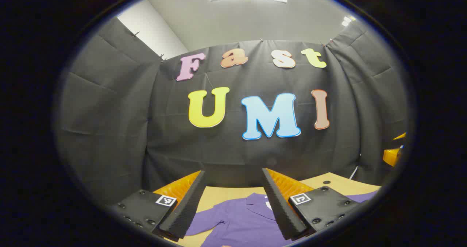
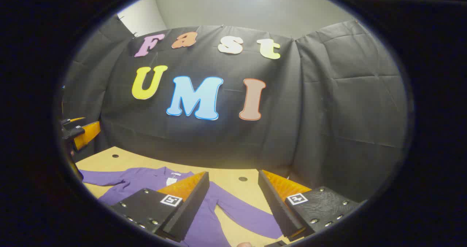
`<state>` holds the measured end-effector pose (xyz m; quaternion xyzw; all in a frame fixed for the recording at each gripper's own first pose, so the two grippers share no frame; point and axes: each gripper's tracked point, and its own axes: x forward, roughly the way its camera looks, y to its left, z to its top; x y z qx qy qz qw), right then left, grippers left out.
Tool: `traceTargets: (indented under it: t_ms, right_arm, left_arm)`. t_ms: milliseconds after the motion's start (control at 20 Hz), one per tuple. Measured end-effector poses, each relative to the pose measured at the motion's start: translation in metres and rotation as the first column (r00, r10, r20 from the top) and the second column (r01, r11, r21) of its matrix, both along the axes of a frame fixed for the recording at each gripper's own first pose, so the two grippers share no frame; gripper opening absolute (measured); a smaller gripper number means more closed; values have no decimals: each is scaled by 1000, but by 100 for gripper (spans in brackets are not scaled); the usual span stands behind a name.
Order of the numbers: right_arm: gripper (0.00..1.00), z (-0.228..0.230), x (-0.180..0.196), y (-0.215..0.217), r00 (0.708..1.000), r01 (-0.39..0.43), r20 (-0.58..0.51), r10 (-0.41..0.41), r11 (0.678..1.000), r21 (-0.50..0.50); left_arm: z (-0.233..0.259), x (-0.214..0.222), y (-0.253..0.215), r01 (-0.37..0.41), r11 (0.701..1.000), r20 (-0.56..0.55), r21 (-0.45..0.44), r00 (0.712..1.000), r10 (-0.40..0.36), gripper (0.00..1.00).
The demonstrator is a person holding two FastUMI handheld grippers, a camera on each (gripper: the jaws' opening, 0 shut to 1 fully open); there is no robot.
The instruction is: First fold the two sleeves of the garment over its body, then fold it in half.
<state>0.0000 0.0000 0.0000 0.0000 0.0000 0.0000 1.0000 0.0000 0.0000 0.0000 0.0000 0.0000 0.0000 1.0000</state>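
A purple long-sleeved garment (image 2: 146,179) lies flat on the wooden table (image 2: 233,177), collar toward the back wall. One sleeve (image 2: 244,212) stretches toward the front right, the other (image 2: 96,177) toward the left. In the left gripper view the garment (image 1: 237,221) shows its collar and one sleeve (image 1: 204,223) between the fingers. My left gripper (image 1: 233,207) hovers open above the garment, holding nothing. My right gripper (image 2: 233,207) is also open above the table, over the right sleeve. The left gripper (image 2: 78,132) also appears at the left edge of the right gripper view.
Black cloth walls close the booth behind and on both sides of the table (image 1: 328,181). Small round holes (image 2: 242,178) dot the tabletop. The right gripper (image 1: 394,154) shows at the right edge of the left gripper view.
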Motion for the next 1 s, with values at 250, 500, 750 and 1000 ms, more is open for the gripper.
traceTargets:
  t_ms: [250, 500, 750, 1000]
  right_arm:
    - [89, -7, 5, -15, 999, 34, -44, -32, 999, 37]
    - [89, -14, 6, -27, 995, 65, -77, -61, 997, 43]
    - [89, -29, 5, -39, 987, 98, -131, -89, 993, 65]
    - [89, -28, 4, -60, 980, 159, -134, -147, 984, 84]
  left_arm:
    - [-5, 5, 1, -7, 1000, -18, 7, 1000, 7, 96]
    - [-5, 6, -5, 17, 1000, -13, -6, 1000, -17, 96]
    - [-7, 9, -12, 41, 999, -26, -27, 999, -41, 96]
    - [-12, 17, -14, 58, 998, -37, -35, 998, -59, 96]
